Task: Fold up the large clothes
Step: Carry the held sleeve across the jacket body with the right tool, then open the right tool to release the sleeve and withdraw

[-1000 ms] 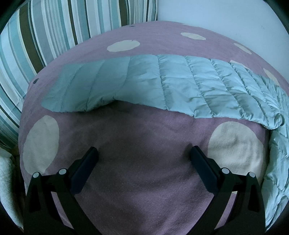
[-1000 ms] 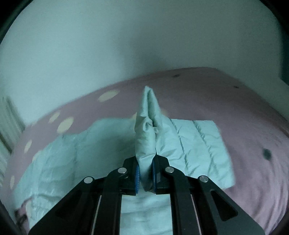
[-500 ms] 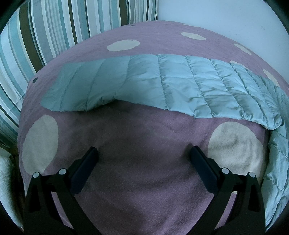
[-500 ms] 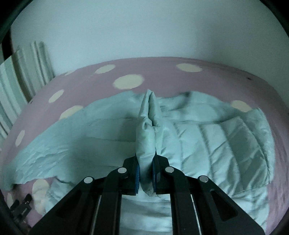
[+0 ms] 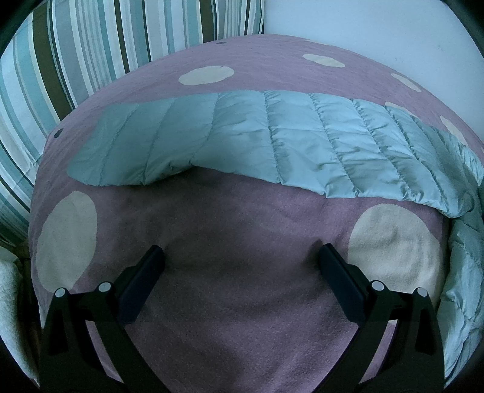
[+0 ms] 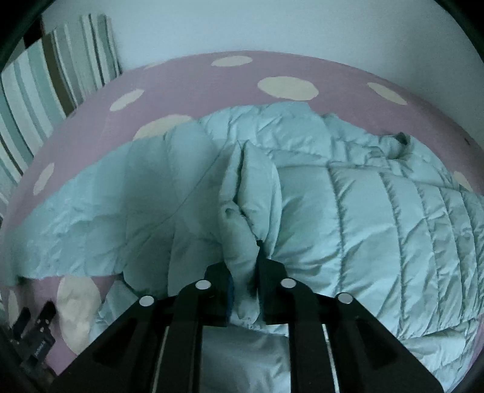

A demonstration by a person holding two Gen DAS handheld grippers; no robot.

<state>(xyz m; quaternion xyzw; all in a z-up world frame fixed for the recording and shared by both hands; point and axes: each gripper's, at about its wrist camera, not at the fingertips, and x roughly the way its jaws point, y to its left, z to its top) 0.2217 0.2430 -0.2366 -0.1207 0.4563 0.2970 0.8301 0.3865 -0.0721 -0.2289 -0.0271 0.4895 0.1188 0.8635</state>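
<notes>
The pale blue quilted jacket lies on the bed, on its purple cover with cream dots, and the fold looks barely begun: 1 sleeve has been brought over the body, while the other sleeve lies stretched out flat across the bed, unfolded. The right gripper has a bunched ridge of the folded-over sleeve between its fingers; its jaws have just been opening, and the fabric sits loosely in a gap that is narrow but no longer pinched tight, so I'd call it letting go rather than holding. The left gripper hangs spread wide over bare cover with nothing in it, just short of the long sleeve's near edge. What's left, by my reckoning, is that long sleeve, then folding the body down, and some smoothing, since the jacket's middle is rumpled and the collar end stands up. For room: the bed has bare cover in front of the left gripper and beyond the jacket toward the wall. A striped pillow hems in the left end, close to the sleeve's cuff.
</notes>
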